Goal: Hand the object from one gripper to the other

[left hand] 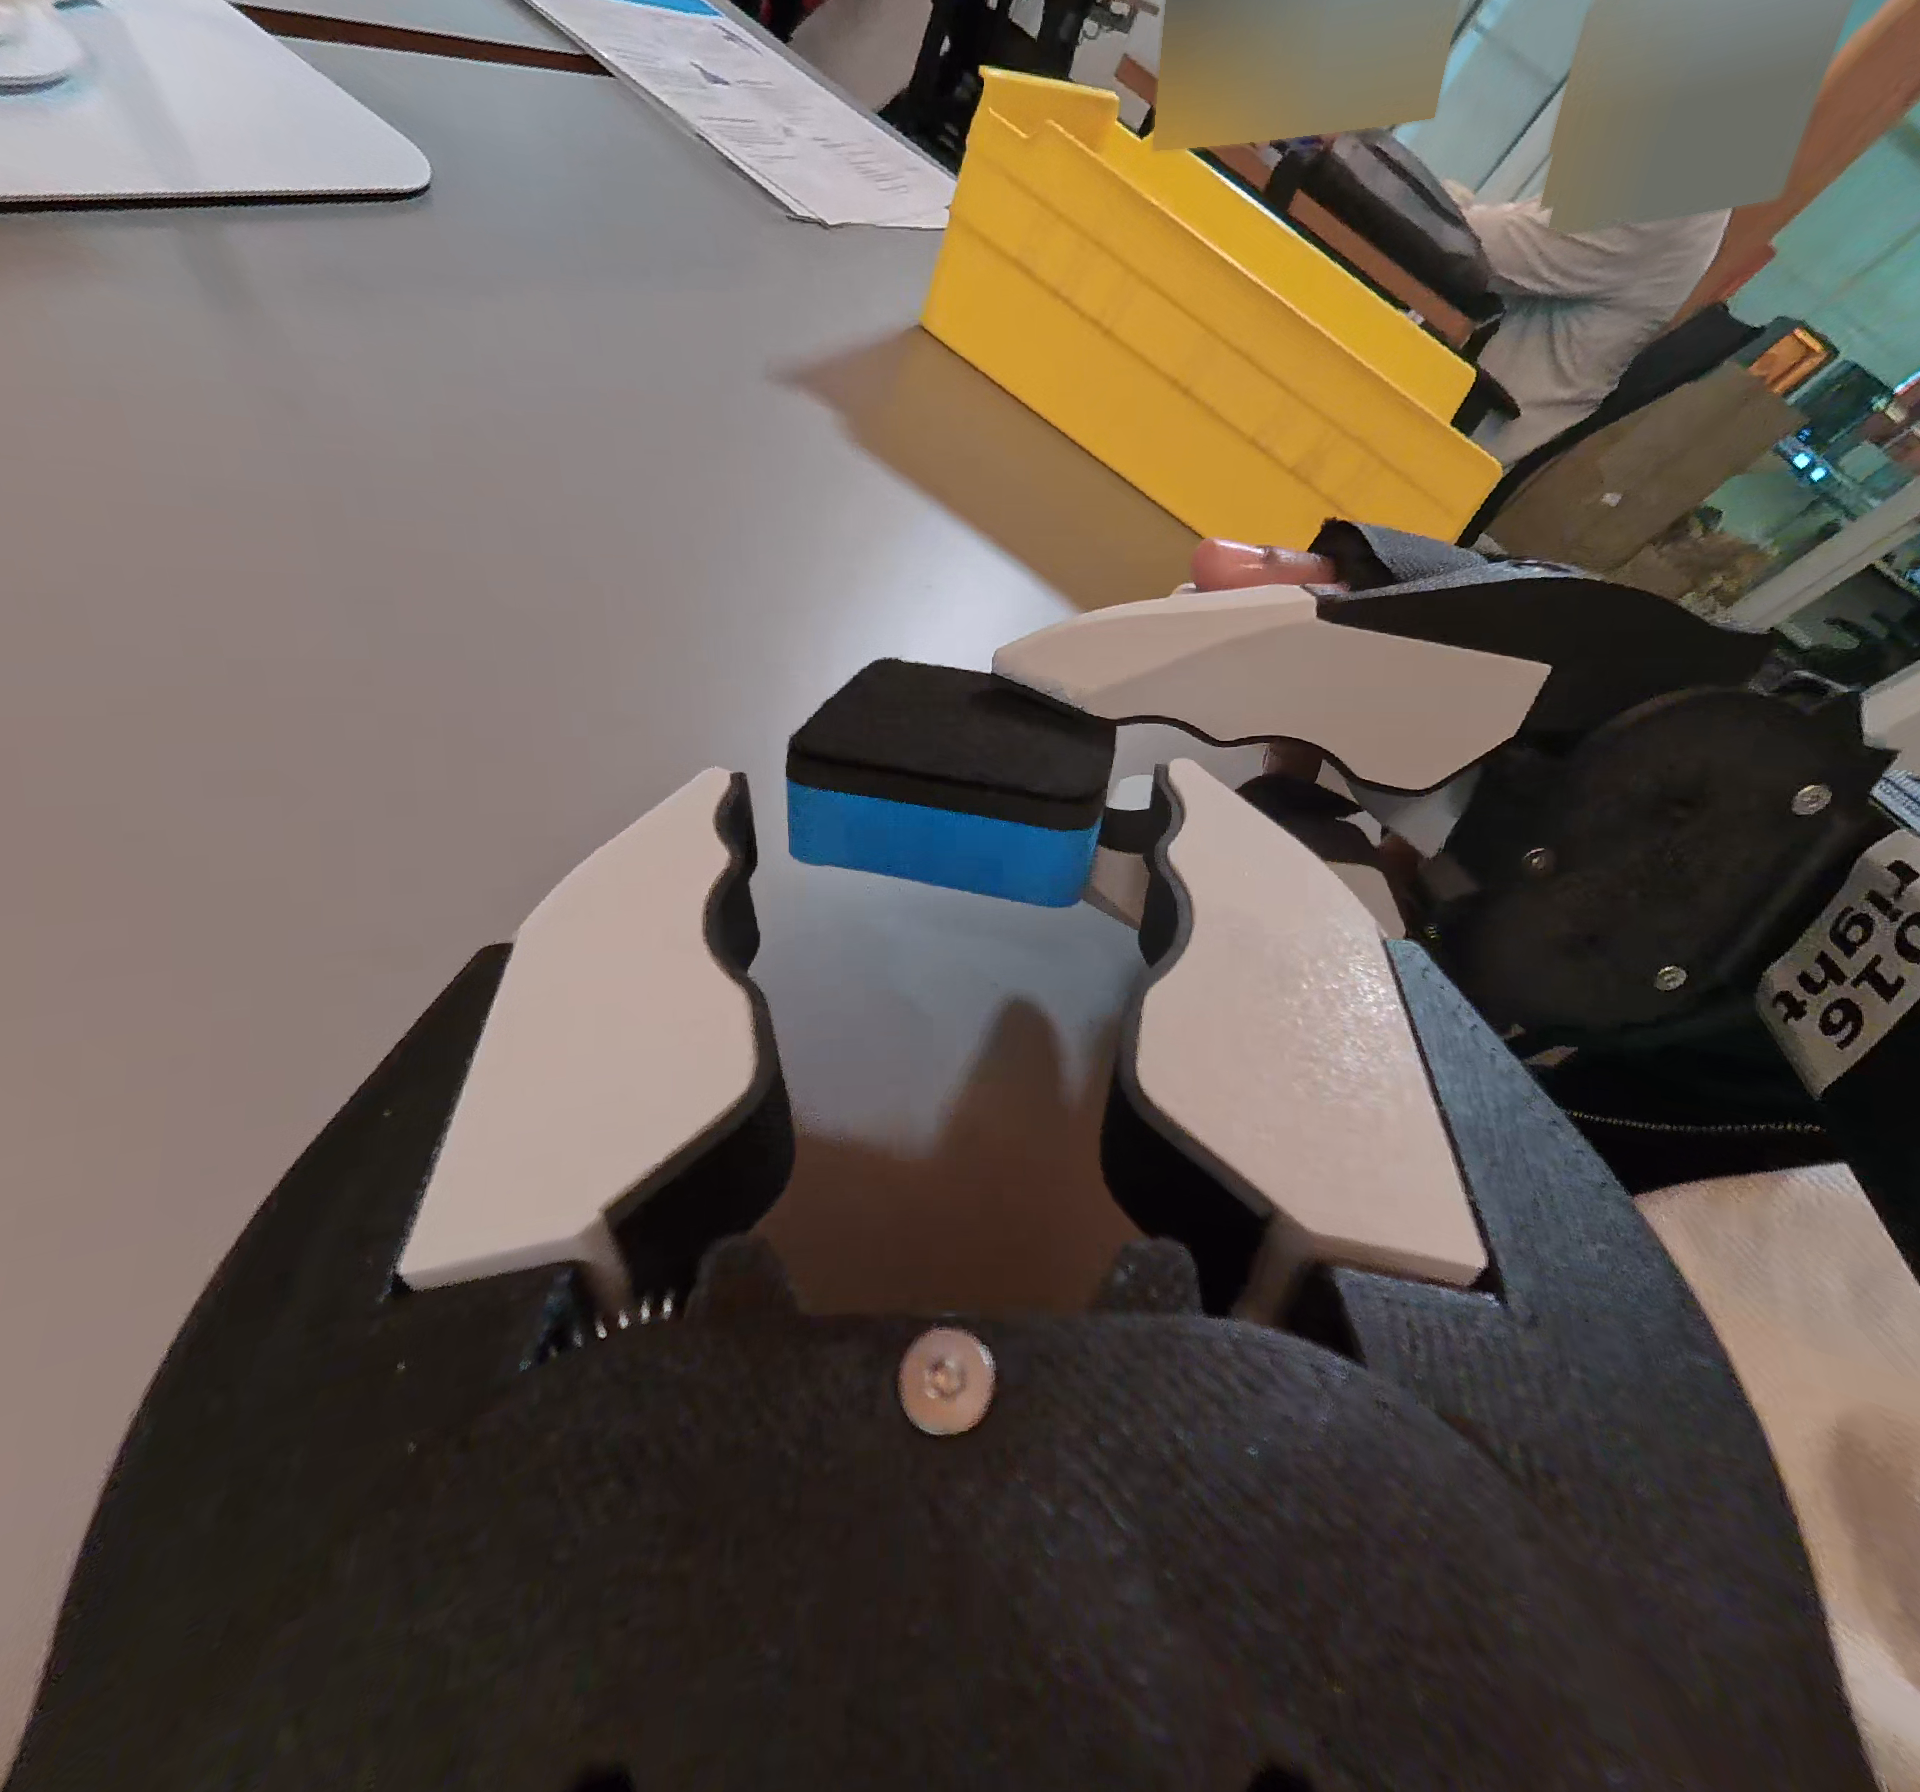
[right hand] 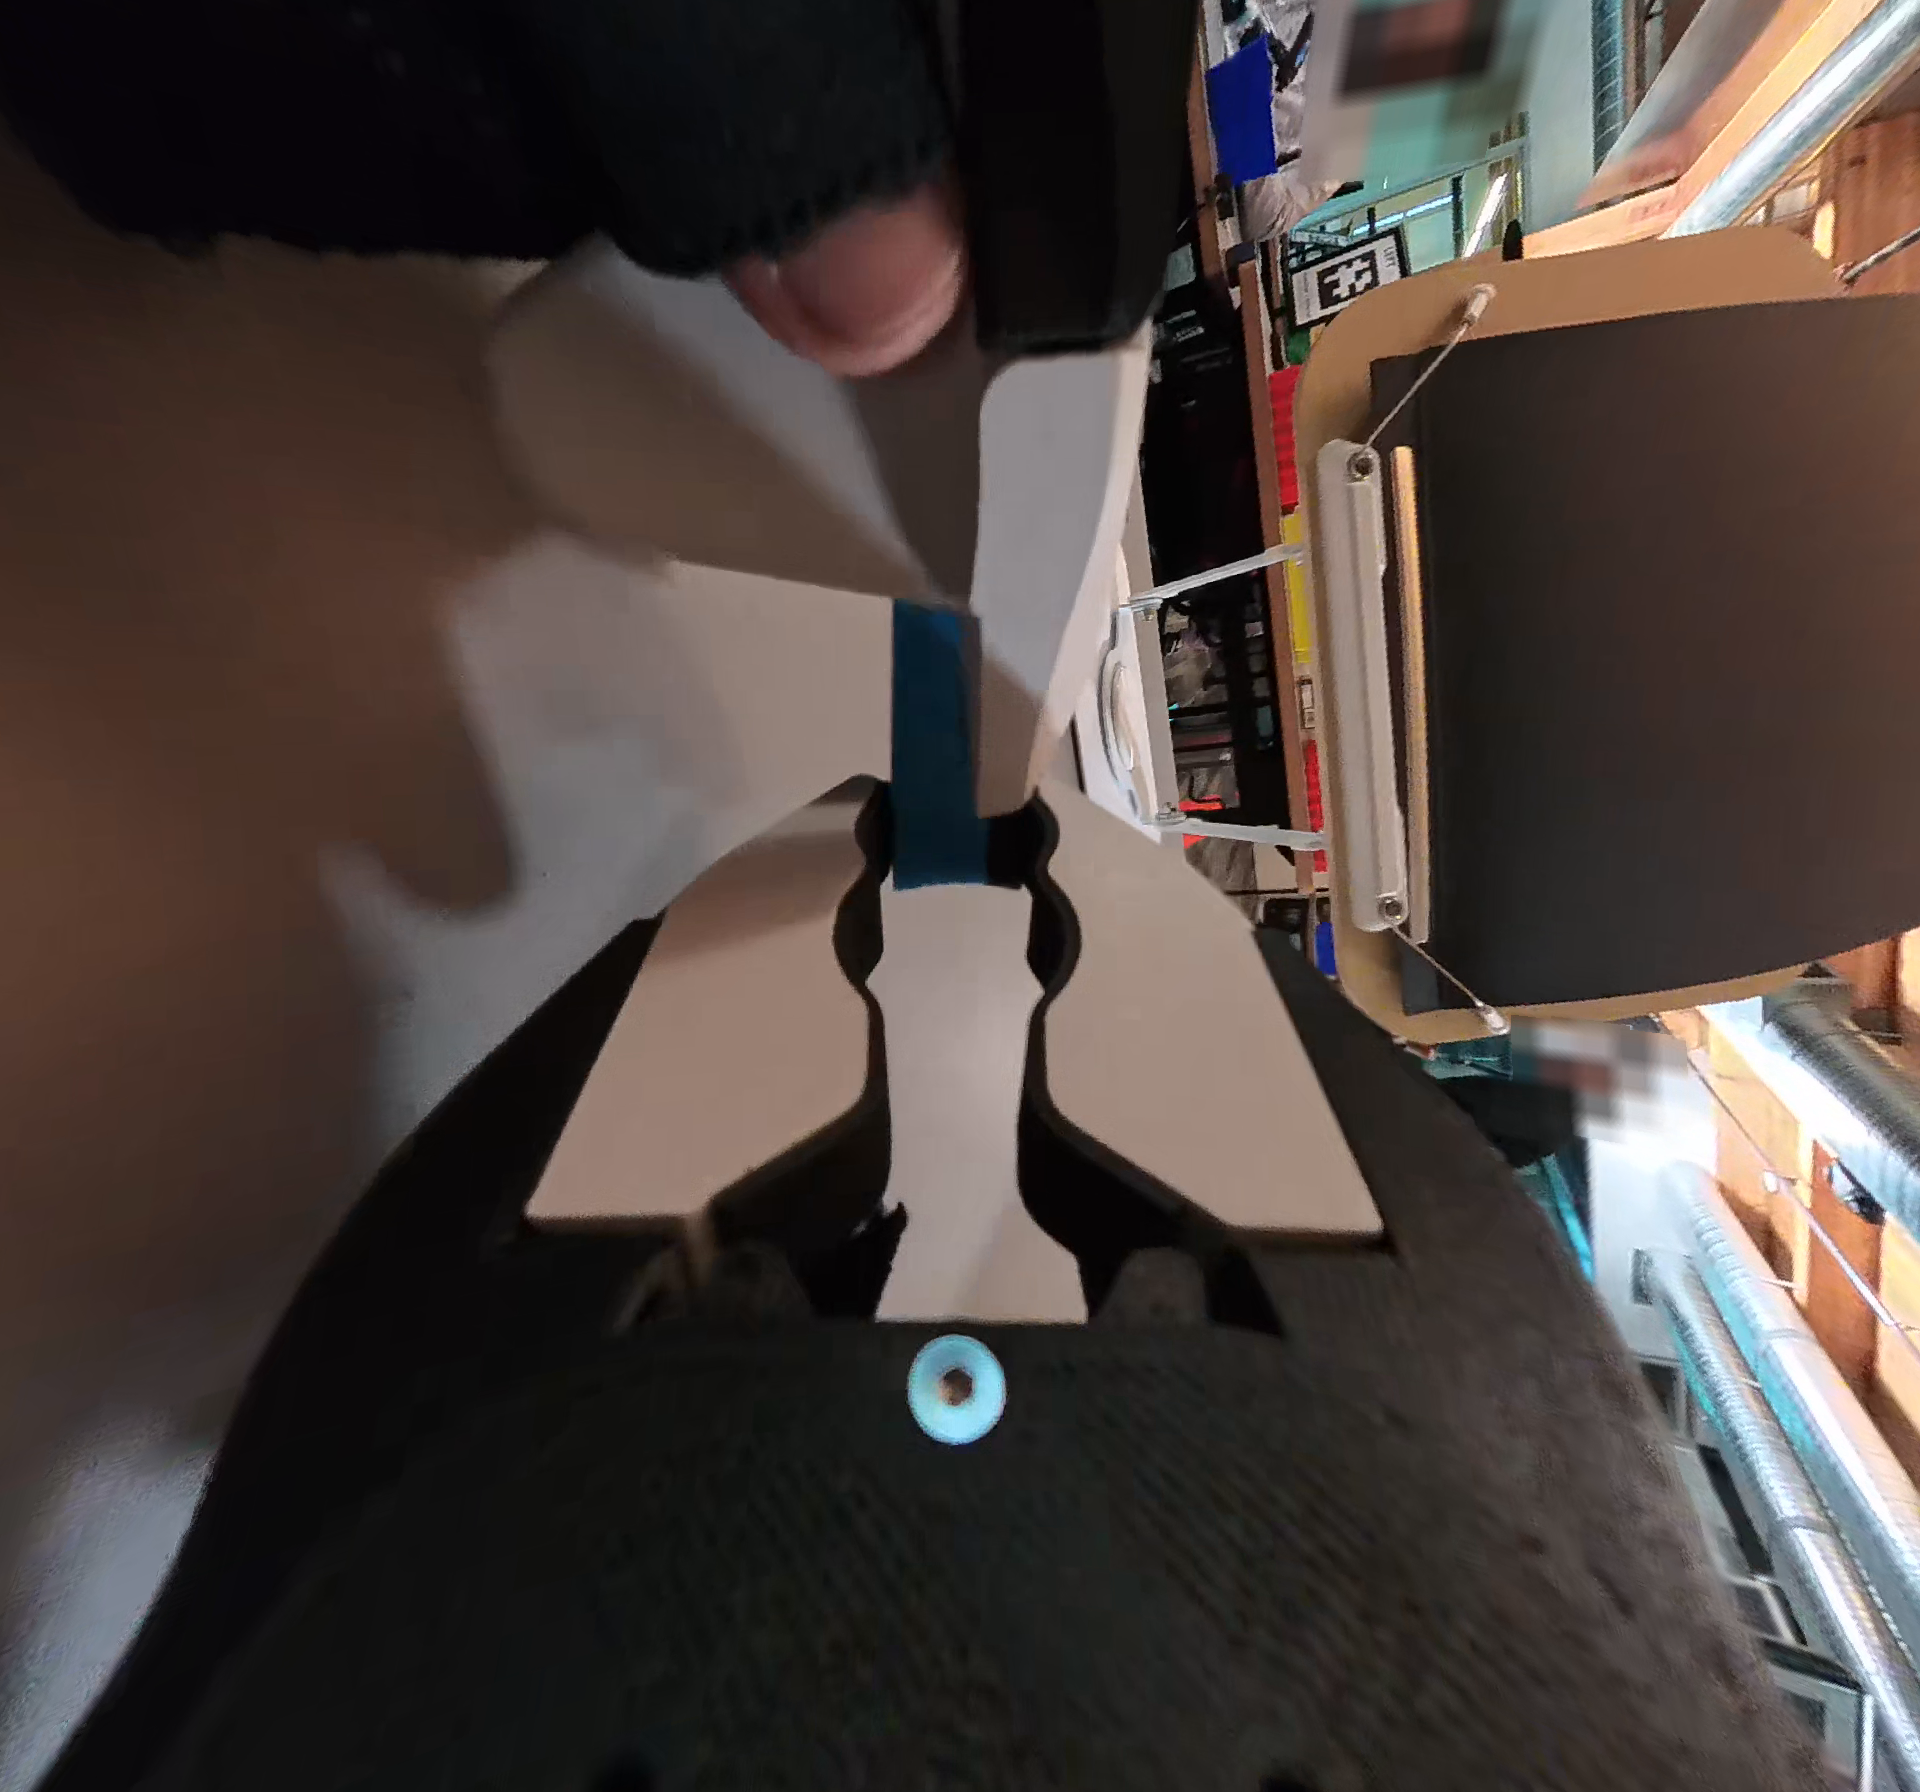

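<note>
Eraser block (left hand: 940,807), blue body with black felt on top, hangs above the grey table (left hand: 364,599), pinched at its right end by the right gripper (left hand: 1117,766), which reaches in from the right. Left gripper (left hand: 945,869) sits just near of it, jaws spread wide and empty, block beyond the tips and not yet between them. Long axis runs left-right, across the left gripper's opening. Looks like a short push far-ward closes the gap. Yellow bin (left hand: 1195,308) stands well apart, far right; open room to the left.
</note>
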{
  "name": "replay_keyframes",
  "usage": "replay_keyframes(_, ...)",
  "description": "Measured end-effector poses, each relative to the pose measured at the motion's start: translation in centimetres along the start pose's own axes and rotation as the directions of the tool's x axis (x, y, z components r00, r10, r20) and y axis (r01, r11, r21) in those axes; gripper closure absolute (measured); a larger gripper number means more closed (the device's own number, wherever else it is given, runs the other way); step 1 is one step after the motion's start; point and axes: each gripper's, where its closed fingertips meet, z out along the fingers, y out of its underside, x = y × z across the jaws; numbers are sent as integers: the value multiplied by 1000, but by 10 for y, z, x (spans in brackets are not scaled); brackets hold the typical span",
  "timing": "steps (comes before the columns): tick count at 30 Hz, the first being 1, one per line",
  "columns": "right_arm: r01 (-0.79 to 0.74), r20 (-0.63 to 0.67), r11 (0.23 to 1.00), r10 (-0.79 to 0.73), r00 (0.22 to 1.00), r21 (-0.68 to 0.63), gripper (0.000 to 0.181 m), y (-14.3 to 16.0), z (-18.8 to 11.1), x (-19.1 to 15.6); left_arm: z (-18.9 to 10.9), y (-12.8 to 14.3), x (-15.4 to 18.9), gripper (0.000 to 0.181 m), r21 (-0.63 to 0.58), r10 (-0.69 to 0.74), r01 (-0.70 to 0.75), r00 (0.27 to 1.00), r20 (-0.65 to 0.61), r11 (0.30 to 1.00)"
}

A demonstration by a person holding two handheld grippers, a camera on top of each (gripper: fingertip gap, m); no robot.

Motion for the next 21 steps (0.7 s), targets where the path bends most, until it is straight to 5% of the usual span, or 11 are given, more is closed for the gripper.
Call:
replay_keyframes(9, 4, -8, 1000, -4, 1000, 29, 157, -5, -2, -1, 2, 3, 1, 120, -39, 84, -83, 996, 30, 996)
replay_keyframes(12, -31, -46, 999, 33, 998, 45, 130, -5, -1, 6, -1, -1, 0, 120, -15, 123, -122, 991, 50, 992)
replay_keyframes(17, -266, -4, 961, 267, 964, 74, 104, 6, 1, 17, -12, -18, -2, 120, 90, 214, -221, 973, 82, 971)
replay_keyframes(21, -537, 89, 838, 530, 843, 101, 92, 18, 3, 27, -19, -29, 0, 120, 160, 291, -301, 953, 83, 940)
